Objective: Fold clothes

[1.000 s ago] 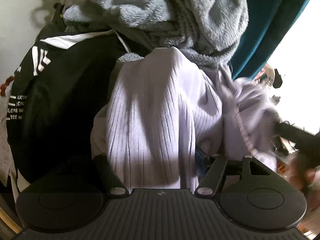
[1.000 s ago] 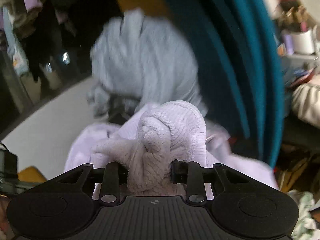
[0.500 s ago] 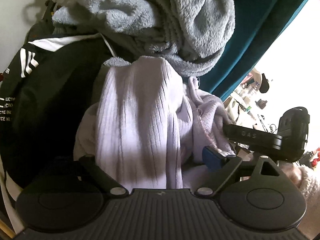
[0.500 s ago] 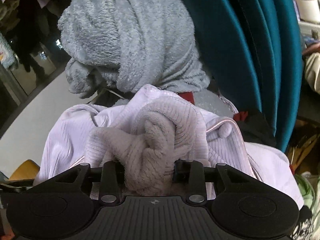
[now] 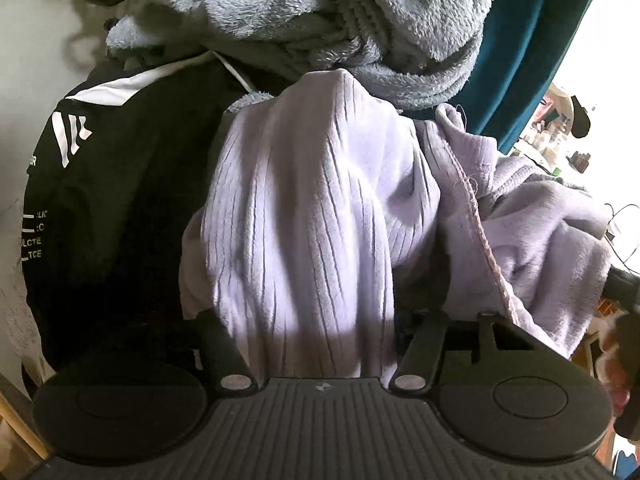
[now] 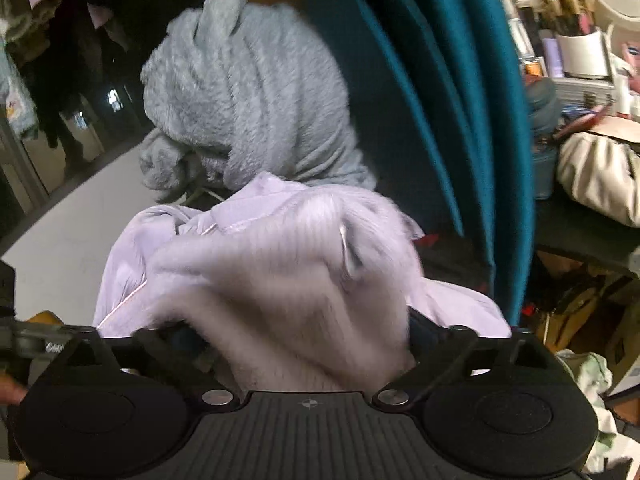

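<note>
You have the lilac top [image 5: 312, 216] bunched on the pile, against the grey fleece [image 5: 360, 20]. Both grippers, left [image 5: 316, 320] and right [image 6: 304, 332], stand spread with cloth between. Next, find a hem and spread it flat.

The black garment [image 5: 120, 208] carries white print: large block strokes on its upper part, and below them cut-off line ends reading "LIC", "ULCTE" and "TCE". Other lettering is too blurred to read.
</note>
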Tool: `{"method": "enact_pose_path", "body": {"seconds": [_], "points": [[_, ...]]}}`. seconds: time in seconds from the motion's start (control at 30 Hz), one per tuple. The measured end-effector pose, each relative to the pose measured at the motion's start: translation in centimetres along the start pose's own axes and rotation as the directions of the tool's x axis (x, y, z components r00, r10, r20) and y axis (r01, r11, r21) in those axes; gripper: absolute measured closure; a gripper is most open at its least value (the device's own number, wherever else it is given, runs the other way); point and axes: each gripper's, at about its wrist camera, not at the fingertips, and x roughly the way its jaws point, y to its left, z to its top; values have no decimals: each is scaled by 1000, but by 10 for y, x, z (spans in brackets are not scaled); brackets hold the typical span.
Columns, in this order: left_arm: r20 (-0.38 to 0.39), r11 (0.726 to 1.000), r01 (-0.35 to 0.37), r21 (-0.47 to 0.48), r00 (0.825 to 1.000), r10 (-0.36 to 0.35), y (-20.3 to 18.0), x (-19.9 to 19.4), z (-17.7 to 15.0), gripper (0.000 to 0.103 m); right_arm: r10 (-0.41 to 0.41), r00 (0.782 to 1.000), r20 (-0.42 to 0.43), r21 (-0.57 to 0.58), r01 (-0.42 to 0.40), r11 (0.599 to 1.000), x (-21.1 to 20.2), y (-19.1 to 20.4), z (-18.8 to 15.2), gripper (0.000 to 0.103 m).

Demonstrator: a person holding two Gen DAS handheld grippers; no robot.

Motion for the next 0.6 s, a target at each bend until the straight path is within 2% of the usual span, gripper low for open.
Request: {"method": "enact_pose_path", "body": {"seconds": [0.03,0.23,0.37,0.5,0.6], "points": [[-1,1000,-2,-4,1000,2,0,0,0,43,-19,1000,11,-5,19,1000,-6,-4,-4,1],[-11,1000,-9,-20,1000,9,-2,0,-1,41,-52,998,-20,54,53,997,0,-46,-21,1],[-23,1000,-24,-21,999,23,-5,1,2,40,-59,997,-50,34,61,998,22,-68,-29,1],[-26,999,-37,-24,999,36,-6,2,2,38,14,998,-61,32,-12,999,51,-84,-30,1],[-27,999,-46,-24,999,45,-6,3,2,37,137,984,-115,48,-132,990,78,-95,-30,1]]}}
